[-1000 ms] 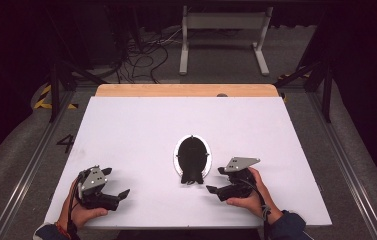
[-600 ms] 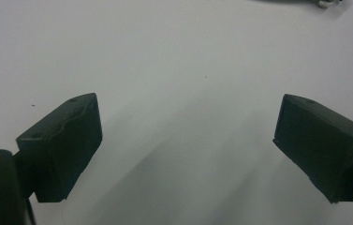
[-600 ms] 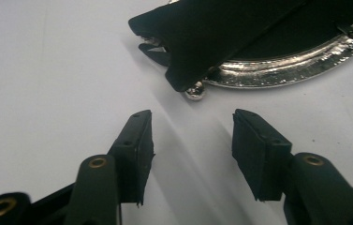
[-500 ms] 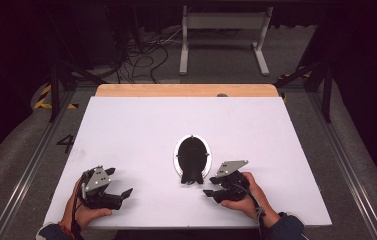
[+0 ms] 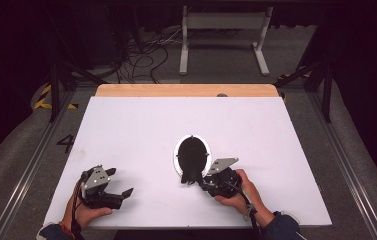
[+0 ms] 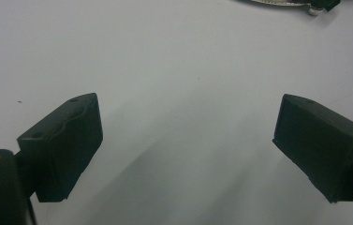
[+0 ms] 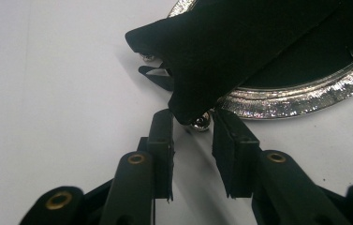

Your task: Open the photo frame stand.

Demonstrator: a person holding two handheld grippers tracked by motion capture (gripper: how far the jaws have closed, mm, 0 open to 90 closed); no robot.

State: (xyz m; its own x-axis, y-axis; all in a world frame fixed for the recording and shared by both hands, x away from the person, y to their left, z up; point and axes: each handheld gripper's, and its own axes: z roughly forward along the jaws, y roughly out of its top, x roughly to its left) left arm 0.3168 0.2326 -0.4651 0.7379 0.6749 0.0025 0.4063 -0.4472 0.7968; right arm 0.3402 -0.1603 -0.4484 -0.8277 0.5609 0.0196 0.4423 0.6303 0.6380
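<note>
A black pouch [image 5: 192,159] lies on an oval silver-rimmed tray [image 5: 178,155] near the middle of the white tabletop [image 5: 126,130], slightly toward the person's side. In the right gripper view the pouch [image 7: 230,42] overhangs the tray's glittering rim [image 7: 300,101], and a small silver bead [image 7: 201,121] hangs at its lower corner.

The right gripper [image 5: 202,184] sits at the pouch's near end. Its fingers [image 7: 161,136] have just been closing and now stand narrow, the pouch corner and bead at their tips; whether the pads press on them I cannot tell.

The left gripper [image 5: 121,194] rests well apart at the near left, its fingers [image 6: 66,140] wide with nothing between them.

A "4" [image 5: 67,143] is marked on the floor left of the tabletop.
</note>
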